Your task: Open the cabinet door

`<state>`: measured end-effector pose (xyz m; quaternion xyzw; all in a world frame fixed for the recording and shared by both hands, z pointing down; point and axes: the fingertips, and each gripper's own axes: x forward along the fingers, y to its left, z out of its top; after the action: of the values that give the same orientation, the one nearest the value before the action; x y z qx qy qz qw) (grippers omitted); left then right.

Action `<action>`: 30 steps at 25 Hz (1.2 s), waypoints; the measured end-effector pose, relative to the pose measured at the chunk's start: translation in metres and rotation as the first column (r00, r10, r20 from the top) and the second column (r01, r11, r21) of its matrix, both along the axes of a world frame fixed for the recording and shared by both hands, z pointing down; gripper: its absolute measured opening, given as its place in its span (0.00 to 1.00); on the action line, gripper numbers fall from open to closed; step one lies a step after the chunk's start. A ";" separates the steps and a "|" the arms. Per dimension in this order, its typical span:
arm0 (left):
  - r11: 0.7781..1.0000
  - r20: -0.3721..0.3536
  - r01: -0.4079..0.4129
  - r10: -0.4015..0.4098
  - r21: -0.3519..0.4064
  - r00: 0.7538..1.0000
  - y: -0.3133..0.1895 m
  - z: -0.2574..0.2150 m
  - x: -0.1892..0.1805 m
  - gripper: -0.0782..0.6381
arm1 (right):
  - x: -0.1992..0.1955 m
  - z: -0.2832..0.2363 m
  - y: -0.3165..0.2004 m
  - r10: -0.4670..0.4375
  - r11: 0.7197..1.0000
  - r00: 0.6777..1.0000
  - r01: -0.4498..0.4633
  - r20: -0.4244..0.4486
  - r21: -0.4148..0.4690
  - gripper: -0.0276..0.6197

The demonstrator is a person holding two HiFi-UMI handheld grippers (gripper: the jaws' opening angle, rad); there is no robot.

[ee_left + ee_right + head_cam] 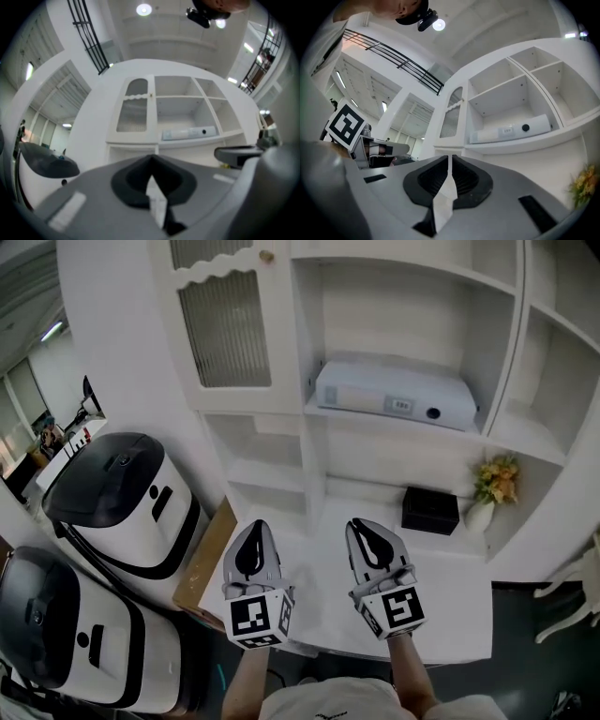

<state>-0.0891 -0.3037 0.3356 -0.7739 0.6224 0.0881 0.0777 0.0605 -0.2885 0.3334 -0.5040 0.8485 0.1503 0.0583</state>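
Observation:
The white cabinet door [225, 324] has a ribbed glass panel and a small gold knob [267, 256] on its right edge; it lies flush with the frame at the upper left of the cabinet. Both grippers hover low in front of the cabinet, well below the door and apart from it. My left gripper [257, 525] has its tips together and holds nothing. My right gripper [361, 523] shows a thin slit between its jaws, with nothing in it. The left gripper view has the door [136, 110] straight ahead above my left gripper [150, 158]. The right gripper view shows it [452, 117] up and left of centre.
A long white device [394, 395] lies on the open shelf right of the door. A black box [430, 510] and a vase of flowers [495, 486] stand on the lower shelf. Two white-and-black machines [122, 498] and a cardboard sheet [206, 563] stand at the left.

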 end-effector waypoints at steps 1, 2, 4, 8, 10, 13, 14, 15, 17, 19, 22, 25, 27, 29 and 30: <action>1.000 -0.001 0.004 -0.004 0.013 1.000 -0.002 -0.007 -0.003 0.12 | -0.002 -0.014 -0.003 -0.008 1.000 1.000 0.008 -0.002 0.030 0.10; 1.000 -0.002 0.007 -0.007 0.026 1.000 -0.004 -0.014 -0.006 0.12 | -0.005 -0.028 -0.006 -0.016 0.998 1.000 0.017 -0.008 0.064 0.12; 0.998 0.001 0.015 -0.015 0.054 1.000 -0.009 -0.029 -0.012 0.12 | -0.012 -0.061 -0.012 -0.033 0.989 0.999 0.036 -0.028 0.142 0.13; 0.995 0.004 0.023 -0.023 0.101 1.000 -0.013 -0.055 -0.020 0.12 | -0.028 -0.134 -0.021 -0.059 0.953 0.995 0.079 -0.078 0.293 0.19; 0.993 0.009 0.020 -0.021 0.115 1.000 -0.015 -0.065 -0.021 0.12 | -0.035 -0.167 -0.025 -0.048 0.928 0.992 0.088 -0.118 0.362 0.22; 0.991 0.021 0.020 -0.023 0.131 1.000 -0.018 -0.075 -0.025 0.12 | -0.048 -0.212 -0.039 0.016 0.896 0.981 0.072 -0.195 0.437 0.24; 0.990 0.023 0.021 -0.024 0.136 0.999 -0.019 -0.077 -0.027 0.12 | -0.053 -0.228 -0.045 0.041 0.887 0.976 0.063 -0.212 0.458 0.25; 0.990 0.024 0.023 -0.027 0.140 0.999 -0.021 -0.078 -0.029 0.12 | -0.057 -0.246 -0.052 0.060 0.876 0.973 0.056 -0.224 0.480 0.24; 0.990 0.023 0.032 -0.036 0.140 0.999 -0.024 -0.077 -0.034 0.12 | -0.066 -0.283 -0.066 0.090 0.845 0.965 0.057 -0.246 0.532 0.24; 0.990 0.016 0.041 -0.044 0.133 0.999 -0.028 -0.075 -0.039 0.12 | -0.076 -0.316 -0.082 0.123 0.821 0.954 0.057 -0.273 0.568 0.24; 0.991 0.002 0.054 -0.055 0.120 0.998 -0.031 -0.070 -0.049 0.12 | -0.092 -0.349 -0.114 0.198 0.816 0.920 0.036 -0.338 0.577 0.25; 0.992 -0.012 0.069 -0.068 0.107 0.998 -0.033 -0.066 -0.058 0.12 | -0.103 -0.366 -0.148 0.270 0.830 0.867 0.011 -0.419 0.558 0.32; 0.991 -0.018 0.083 -0.081 0.104 0.997 -0.033 -0.064 -0.066 0.12 | -0.107 -0.373 -0.167 0.308 0.837 0.833 -0.007 -0.459 0.548 0.31; 0.990 -0.024 0.099 -0.097 0.102 0.995 -0.032 -0.062 -0.074 0.12 | -0.111 -0.378 -0.181 0.344 0.837 0.800 -0.025 -0.491 0.547 0.28; 0.989 -0.026 0.107 -0.104 0.100 0.994 -0.032 -0.061 -0.079 0.12 | -0.112 -0.380 -0.188 0.360 0.836 0.786 -0.034 -0.502 0.547 0.28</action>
<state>-0.1677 -0.3359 0.2745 -0.7340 0.6579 0.1232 0.1150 -0.0519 -0.4764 -0.0467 -0.4876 0.6934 0.5225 -0.0918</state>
